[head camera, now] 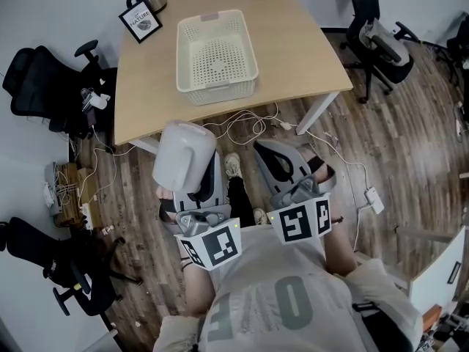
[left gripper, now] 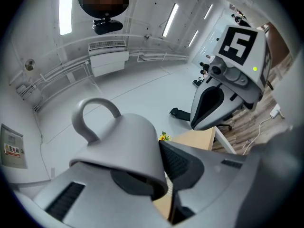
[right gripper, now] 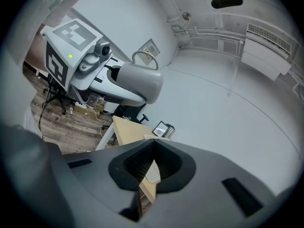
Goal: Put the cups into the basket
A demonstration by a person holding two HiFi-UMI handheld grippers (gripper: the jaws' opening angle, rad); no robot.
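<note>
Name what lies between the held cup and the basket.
In the head view, only a bare strip of table separates the cup from the basket.

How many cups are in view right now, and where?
1. The grey cup is clamped in the left gripper, near the front edge of the table. The basket looks empty; more cups could be outside the frame.
</note>
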